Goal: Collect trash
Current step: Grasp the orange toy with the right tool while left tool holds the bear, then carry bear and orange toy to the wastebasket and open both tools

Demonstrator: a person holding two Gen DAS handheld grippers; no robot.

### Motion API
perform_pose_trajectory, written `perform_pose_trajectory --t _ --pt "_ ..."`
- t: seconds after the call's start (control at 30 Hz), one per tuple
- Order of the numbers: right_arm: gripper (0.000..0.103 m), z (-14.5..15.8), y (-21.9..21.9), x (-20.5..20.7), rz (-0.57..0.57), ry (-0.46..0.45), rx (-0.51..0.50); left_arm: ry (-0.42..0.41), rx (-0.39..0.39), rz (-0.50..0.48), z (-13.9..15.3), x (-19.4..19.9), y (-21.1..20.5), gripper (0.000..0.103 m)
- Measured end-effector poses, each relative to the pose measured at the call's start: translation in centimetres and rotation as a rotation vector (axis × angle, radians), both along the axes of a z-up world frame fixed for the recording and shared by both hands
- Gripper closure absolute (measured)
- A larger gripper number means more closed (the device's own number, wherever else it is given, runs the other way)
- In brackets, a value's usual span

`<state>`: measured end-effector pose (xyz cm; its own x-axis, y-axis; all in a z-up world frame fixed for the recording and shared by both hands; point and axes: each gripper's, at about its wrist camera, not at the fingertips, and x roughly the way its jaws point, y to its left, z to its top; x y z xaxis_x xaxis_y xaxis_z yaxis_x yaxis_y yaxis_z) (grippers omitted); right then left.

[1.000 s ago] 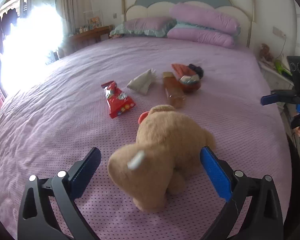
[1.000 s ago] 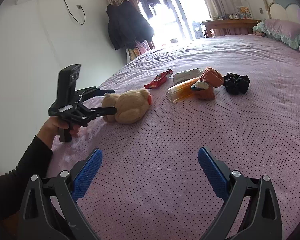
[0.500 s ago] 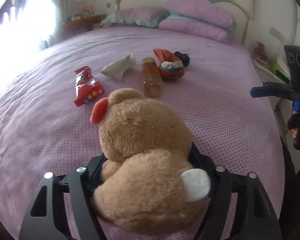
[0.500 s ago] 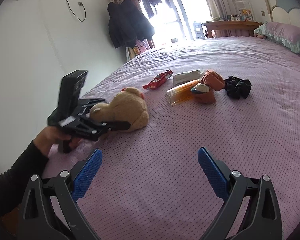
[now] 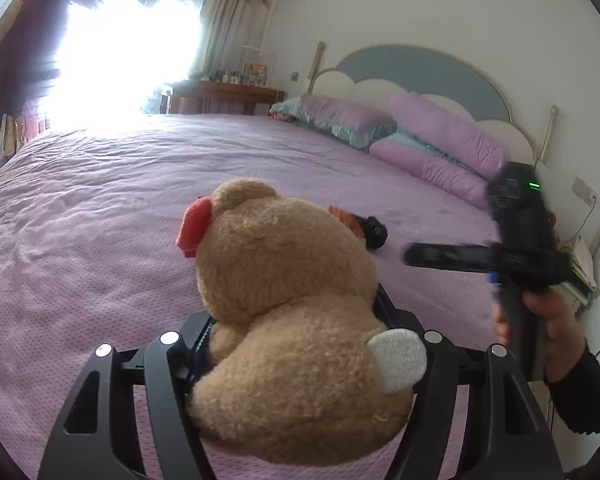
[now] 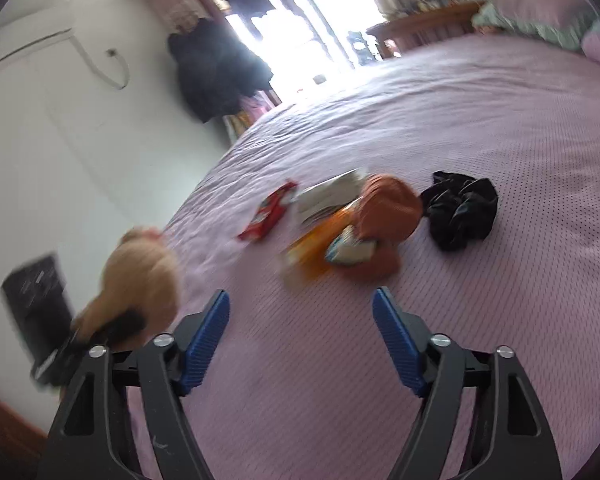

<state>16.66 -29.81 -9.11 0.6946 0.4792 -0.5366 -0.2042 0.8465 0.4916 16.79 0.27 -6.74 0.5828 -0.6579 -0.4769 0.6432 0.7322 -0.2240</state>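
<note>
L wrist view: L gripper [image 5: 296, 320] clamped on a tan bear [image 5: 292, 320], jaws closing a bit more on its body. The bear fills the centre and bottom of frame, held up off the bed [image 5: 100, 220], back of its head to the lens, red bow [image 5: 194, 226] on the left side of the head, white tail patch [image 5: 398, 354] at lower right. Behind it, just right of the head, a bit of orange cloth [image 5: 344, 216] and a black cloth [image 5: 374, 232] peek out on the sheet. Pillows [image 5: 440, 140] and headboard at upper right, bright window upper left. At right edge a hand [image 5: 540, 320] in a dark sleeve holds the R gripper, blurred, its fingers seen side-on pointing left over the bed.

R wrist view (blurred): R gripper [image 6: 302, 316] has nothing between its blue pads [image 6: 206, 332]; jaws closing over bare sheet at bottom centre. Trash lies mid-frame on the bed: red wrapper [image 6: 270, 212] left of centre, white paper [image 6: 328, 196] just right of it, orange bottle [image 6: 316, 240] below the paper, touching the orange cloth [image 6: 388, 208] w/ a small white-blue packet [image 6: 350, 248] against it. Black cloth [image 6: 460, 210] just right of that, apart from the pile. Bear [image 6: 140, 276] at lower left, in the L gripper, beside the bed edge. Dark coat [image 6: 216, 72] hangs by the doorway, upper left.
</note>
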Motion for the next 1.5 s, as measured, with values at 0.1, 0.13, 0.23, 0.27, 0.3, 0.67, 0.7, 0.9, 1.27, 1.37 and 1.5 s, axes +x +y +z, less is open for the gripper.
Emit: perform_pose_trajectory --t 0.1,0.13,0.23,0.27,0.3,0.67,0.7,0.9,1.27,1.37,1.5 --pt "0.038 -0.8 -1.0 2.6 -0.034 0.054 0.013 0.007 -0.01 -0.008 0.0 -0.2 -1.1 0.035" --pt "0.04 -1.0 -1.1 3.3 -0.034 0.061 0.017 0.016 -0.011 -0.014 -0.1 -0.2 -1.3 0.035" --pt "0.056 -2.1 -1.5 5.4 -0.023 0.119 0.046 0.021 -0.008 -0.012 -0.3 -0.2 -2.1 0.035" --pt "0.061 -2.5 -1.5 5.9 -0.008 0.131 0.066 0.025 -0.008 -0.012 -0.4 -0.2 -2.2 0.035" --pt "0.073 -2.7 -1.6 6.0 -0.005 0.133 0.07 0.027 -0.005 -0.012 -0.5 -0.3 -2.3 0.035" --pt "0.083 -0.2 -3.7 -5.8 0.052 -0.046 0.037 0.018 0.022 -0.008 -0.2 -3.7 -5.9 0.035" --pt "0.083 0.0 -4.1 -7.2 0.051 -0.054 0.044 0.019 0.023 -0.015 -0.2 -4.2 -6.4 0.035" --pt "0.083 -0.5 -8.7 -19.0 -0.04 -0.054 0.041 0.075 -0.013 -0.155 -1.3 -9.7 -12.1 0.035" --pt "0.083 -2.9 -18.5 -36.3 -0.388 -0.011 -0.006 0.19 0.018 -0.472 -5.2 -19.6 -25.6 0.035" --pt "0.083 -5.2 -20.5 -39.3 -0.478 0.047 -0.006 0.24 0.039 -0.559 -6.9 -22.5 -28.9 0.035" --pt "0.083 -9.5 -22.3 -42.6 -0.585 0.159 -0.019 0.285 0.075 -0.616 -9.0 -25.0 -32.3 0.035"
